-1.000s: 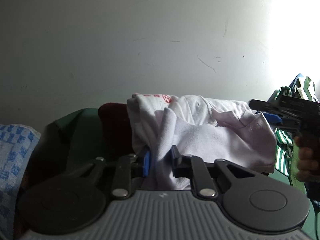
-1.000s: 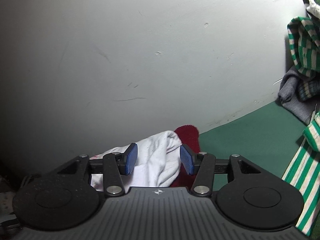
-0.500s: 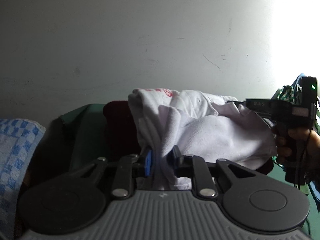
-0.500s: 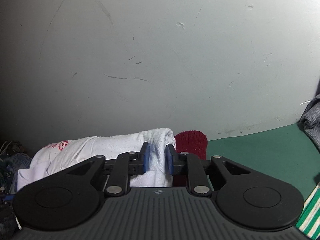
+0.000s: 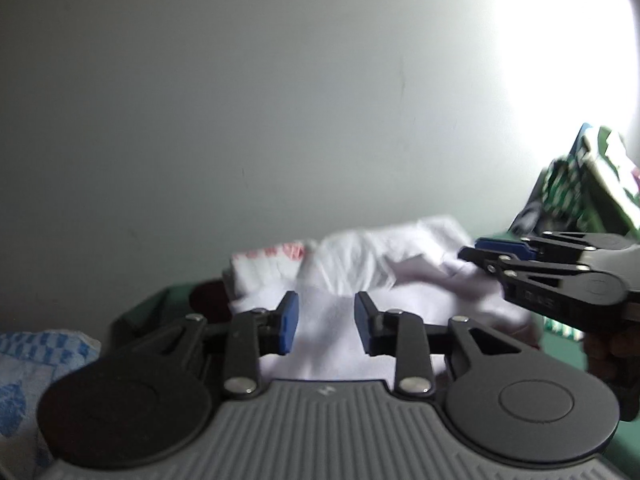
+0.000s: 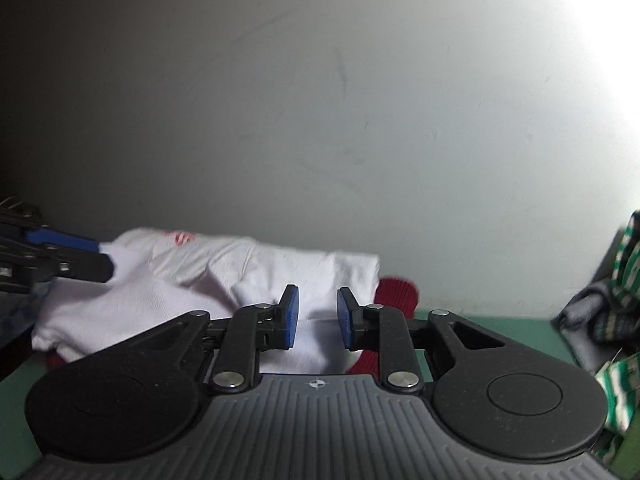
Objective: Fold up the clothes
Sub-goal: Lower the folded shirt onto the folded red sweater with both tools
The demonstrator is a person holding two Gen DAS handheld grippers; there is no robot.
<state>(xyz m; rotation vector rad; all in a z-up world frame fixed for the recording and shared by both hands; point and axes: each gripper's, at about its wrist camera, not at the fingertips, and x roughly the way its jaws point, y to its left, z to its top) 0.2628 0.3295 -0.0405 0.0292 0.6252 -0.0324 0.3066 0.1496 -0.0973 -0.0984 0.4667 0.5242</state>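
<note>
White shirt (image 6: 224, 280) atop red garment (image 6: 398, 290)

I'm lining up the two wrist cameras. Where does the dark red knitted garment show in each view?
Left wrist: the dark red knitted garment is a dim sliver left of centre, peeking from under the white shirt's left end.
Right wrist: it juts out right of centre, past the shirt's right end.
Shared landmark: the white shirt's red print.
</note>
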